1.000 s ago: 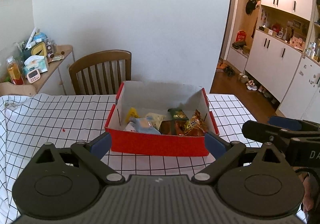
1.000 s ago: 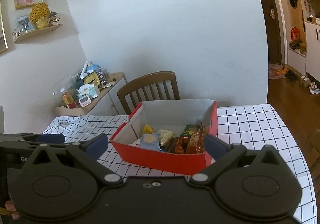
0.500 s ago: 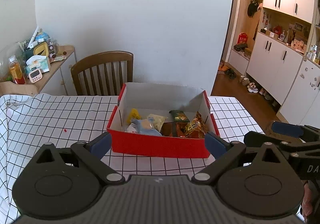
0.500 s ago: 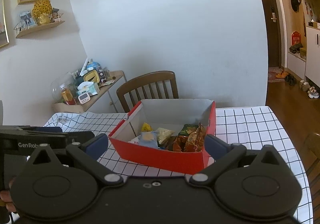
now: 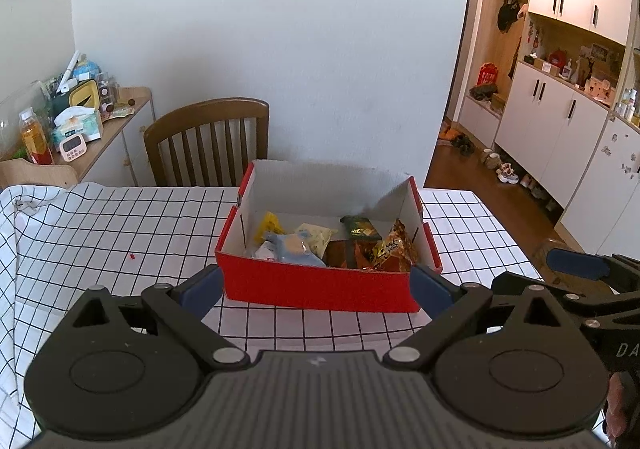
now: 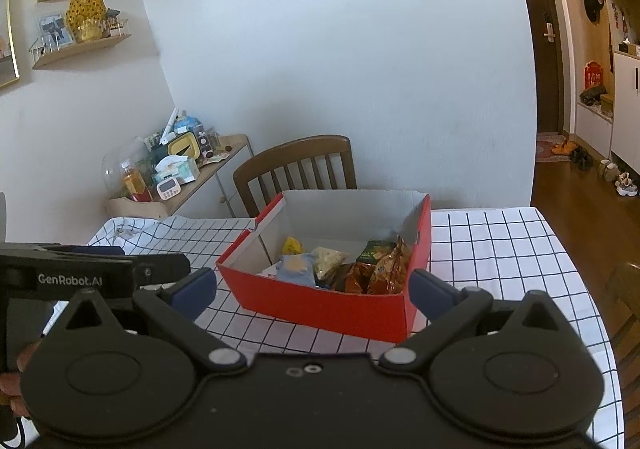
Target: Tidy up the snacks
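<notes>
Left gripper [image 5: 316,285] and right gripper [image 6: 312,289] both spread wide, empty, short of box [image 5: 320,289]; snacks [image 5: 332,241] piled loose inside box on table [image 5: 100,233]; risks: crinkly packets slipping from pinch; finger catching box wall, shoving box; grippers colliding over narrow opening.

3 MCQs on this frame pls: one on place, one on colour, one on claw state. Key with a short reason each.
1. Where are the snack packets?
A. inside the box
B. spread on the cloth
C. on the chair

2. Outer colour of the box?
A. blue
B. red
C. green

3. The left claw and the right claw are:
A. both shut on packets
B. one open, one shut
C. both open, holding nothing

Key: 1 A, packets lie within its walls. 2 B, the front wall is red. 3 C, the blue fingers stand wide apart with nothing between them.
</notes>
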